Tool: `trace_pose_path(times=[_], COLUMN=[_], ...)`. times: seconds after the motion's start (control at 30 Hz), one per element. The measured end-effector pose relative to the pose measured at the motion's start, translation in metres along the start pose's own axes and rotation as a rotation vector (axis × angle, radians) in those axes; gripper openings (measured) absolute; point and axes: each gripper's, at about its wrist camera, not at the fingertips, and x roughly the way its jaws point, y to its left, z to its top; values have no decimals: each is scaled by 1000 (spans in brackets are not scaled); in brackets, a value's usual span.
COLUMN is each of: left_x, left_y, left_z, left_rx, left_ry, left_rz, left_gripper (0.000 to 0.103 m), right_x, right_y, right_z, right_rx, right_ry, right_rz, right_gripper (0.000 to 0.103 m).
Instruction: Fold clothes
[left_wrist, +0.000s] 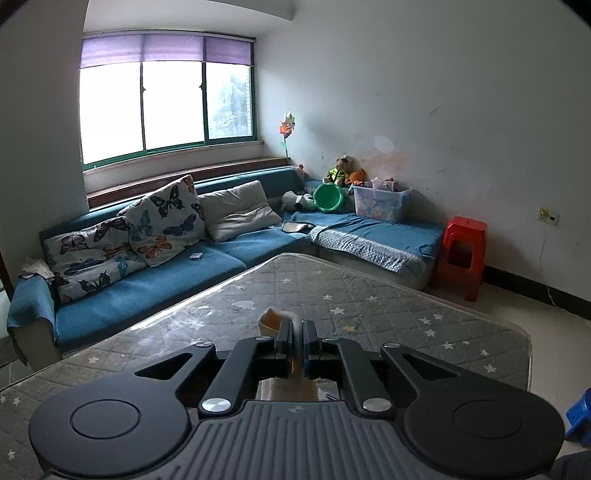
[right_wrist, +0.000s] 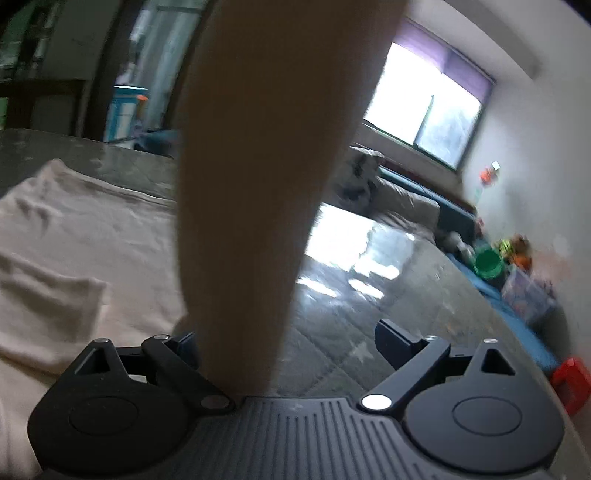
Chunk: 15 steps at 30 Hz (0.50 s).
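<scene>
The left gripper (left_wrist: 294, 334) has its jaws closed on a fold of beige and orange cloth (left_wrist: 275, 321), which protrudes ahead of the fingertips and continues below them. The gripper is positioned over a grey quilted mattress (left_wrist: 369, 302) printed with stars. Beyond the mattress, a blue corner sofa (left_wrist: 155, 291) carries butterfly cushions (left_wrist: 162, 221), a green basin (left_wrist: 328, 197) and a clear storage box (left_wrist: 382, 203). A red stool (left_wrist: 461, 254) stands beside the sofa's right end.

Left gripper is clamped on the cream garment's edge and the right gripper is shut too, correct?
Not quite. The left gripper is clamped on the cream garment, but the right gripper is open: the right wrist view shows its fingers spread wide.
</scene>
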Motion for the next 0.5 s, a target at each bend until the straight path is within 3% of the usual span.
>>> trace_pose_path(times=[0.3, 0.5], left_x=[-2, -6], left_y=[5, 35], left_z=[-6, -31], left_rx=[0, -79], left_ry=[-3, 40], left_rz=[-14, 11], left_gripper=[6, 7], right_x=[-8, -7], right_y=[-2, -17], right_z=[-6, -4], right_rx=[-9, 37], right_ry=[-34, -25], right_rz=[-2, 28], right_gripper=[95, 95])
